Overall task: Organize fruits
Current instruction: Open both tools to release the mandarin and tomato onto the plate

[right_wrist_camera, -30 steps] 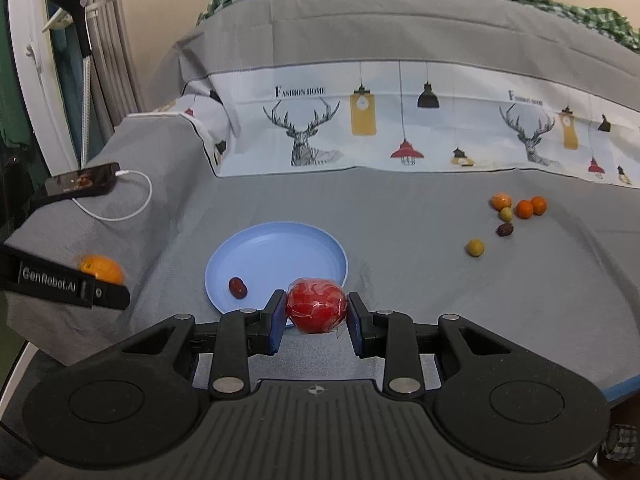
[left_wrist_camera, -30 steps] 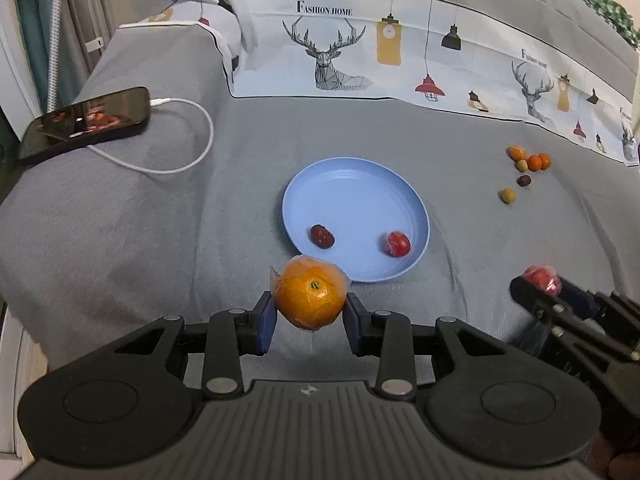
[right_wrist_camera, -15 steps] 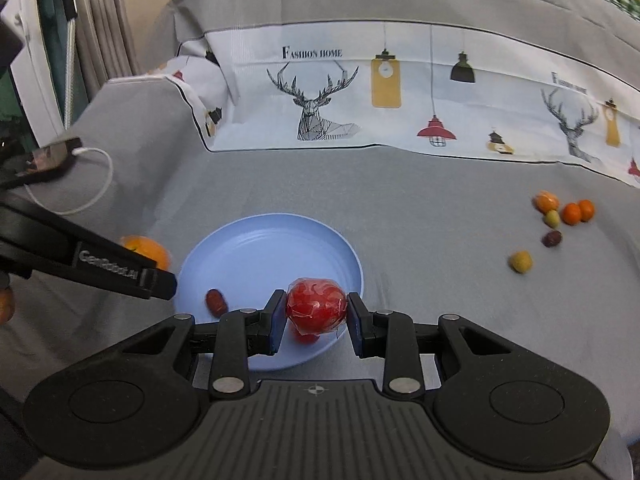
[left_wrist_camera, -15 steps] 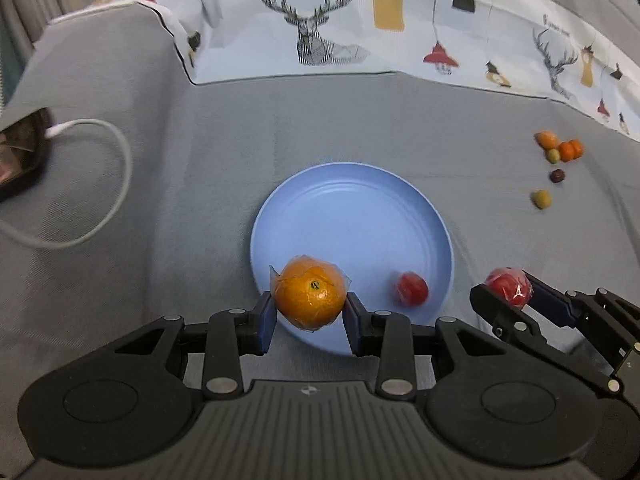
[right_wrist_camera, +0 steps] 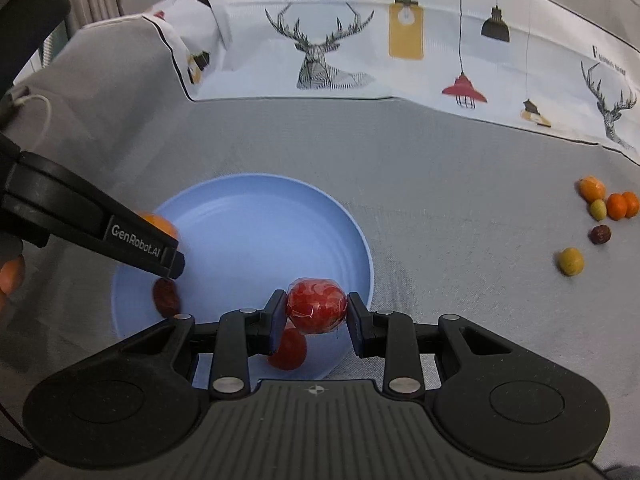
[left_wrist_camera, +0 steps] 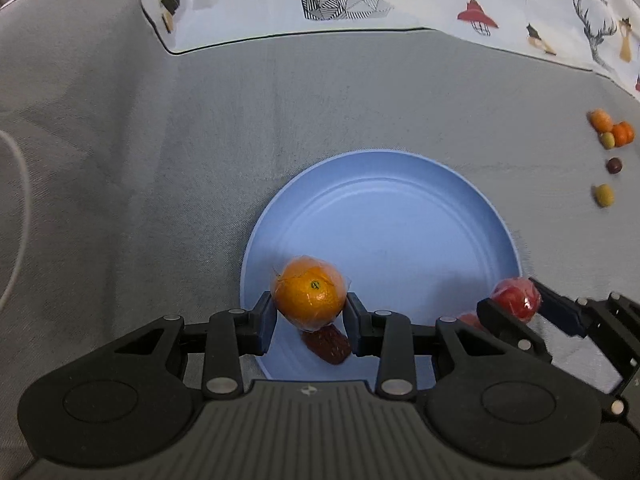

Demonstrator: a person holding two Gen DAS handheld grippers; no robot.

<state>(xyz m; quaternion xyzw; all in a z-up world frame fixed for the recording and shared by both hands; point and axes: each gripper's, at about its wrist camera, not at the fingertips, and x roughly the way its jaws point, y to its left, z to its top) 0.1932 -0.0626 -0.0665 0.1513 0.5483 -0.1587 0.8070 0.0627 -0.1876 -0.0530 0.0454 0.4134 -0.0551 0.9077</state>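
Grey fabric (left_wrist_camera: 360, 100) covers the whole work surface, with a white printed cloth (right_wrist_camera: 400, 52) of deer heads and hanging lamps lying along its far edge. Near the middle sits a blue plate (left_wrist_camera: 400, 216), round and shallow.

Over the plate's near left part, the left gripper (left_wrist_camera: 308, 316) is clenched on a wrapped orange (left_wrist_camera: 309, 296), which sits squarely between its two blue pads. At the plate's near right rim, the right gripper (right_wrist_camera: 317, 316) clamps a wrapped red fruit (right_wrist_camera: 317, 306) in the same way. From the right wrist view the left gripper's black finger, printed "GenRobot.AI", crosses the plate's left side.

On the plate, a dark red date (left_wrist_camera: 327, 343) lies just beneath the orange, and a small red tomato (right_wrist_camera: 289, 349) lies under the right gripper's fingers.

Well apart to the far right, a cluster of small fruits (right_wrist_camera: 608, 202) rests on the fabric: orange ones, one yellow-green, a dark one (right_wrist_camera: 600, 234) nearer, and a yellow one (right_wrist_camera: 570, 261) nearest. A white cable (left_wrist_camera: 20, 232) curves at the far left edge.
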